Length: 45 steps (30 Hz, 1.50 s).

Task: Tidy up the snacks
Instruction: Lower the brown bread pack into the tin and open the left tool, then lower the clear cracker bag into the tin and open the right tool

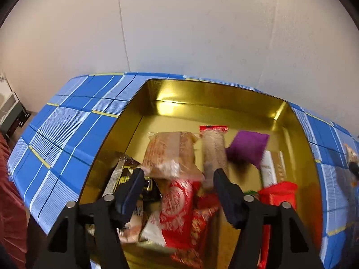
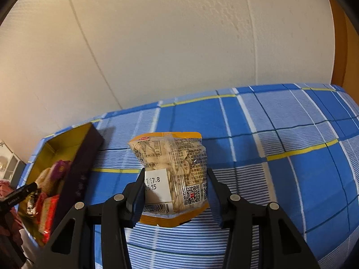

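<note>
A pale wall stands behind a table spread with a blue plaid cloth [image 1: 67, 134].

In the left wrist view, a gold-lined tin [image 1: 202, 94] fills the middle of the frame, open on top. Snacks are heaped in its near half: a tan packet [image 1: 170, 152] at centre, a purple pouch [image 1: 246, 150] at about 2 o'clock from it, a red-and-white wrapper [image 1: 177, 204] at 6 o'clock, and a dark foil packet [image 1: 121, 168] at 9 o'clock. The far half of the tin floor is bare. The left gripper [image 1: 178, 174] hangs over the heap with its fingers spread and nothing between them; the picture is blurred there, so finer detail is lost.

In the right wrist view, the same cloth runs to the wall, and the tin [image 2: 78, 157] sits at 9 o'clock, its dark outer wall facing the camera. The right gripper [image 2: 176, 179] pinches a clear, yellow-edged seed packet [image 2: 172, 168] by its sides, the packet upright with its printed back showing. I cannot tell whether it is lifted clear of the cloth.

The step in hand looks like carrying this packet to the tin. The next move calls for a swing toward 9 o'clock, over the tin's wall, with release above the bare far floor, well apart from the left gripper.
</note>
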Tool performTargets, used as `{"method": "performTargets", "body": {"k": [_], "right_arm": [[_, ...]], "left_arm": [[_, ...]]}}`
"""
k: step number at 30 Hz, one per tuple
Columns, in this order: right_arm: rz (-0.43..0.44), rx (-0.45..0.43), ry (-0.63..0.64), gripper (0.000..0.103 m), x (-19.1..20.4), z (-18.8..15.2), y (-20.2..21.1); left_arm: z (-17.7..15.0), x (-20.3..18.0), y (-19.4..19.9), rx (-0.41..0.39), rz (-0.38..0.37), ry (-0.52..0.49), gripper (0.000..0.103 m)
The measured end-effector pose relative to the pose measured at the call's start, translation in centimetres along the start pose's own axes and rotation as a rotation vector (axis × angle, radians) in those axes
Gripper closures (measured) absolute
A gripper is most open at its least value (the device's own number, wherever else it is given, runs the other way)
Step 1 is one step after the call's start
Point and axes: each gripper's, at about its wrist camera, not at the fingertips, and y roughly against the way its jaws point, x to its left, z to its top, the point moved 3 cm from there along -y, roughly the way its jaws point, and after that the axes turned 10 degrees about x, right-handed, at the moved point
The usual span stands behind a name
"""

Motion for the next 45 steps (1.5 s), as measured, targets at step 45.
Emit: {"method": "performTargets", "body": {"k": [45], "right_arm": [[0.175, 0.133, 0.278, 0.054, 22.0, -6.4, -0.6]], "left_arm": [[-11.6, 1.0, 7.6, -0.050, -0.077, -0.056, 0.005]]}}
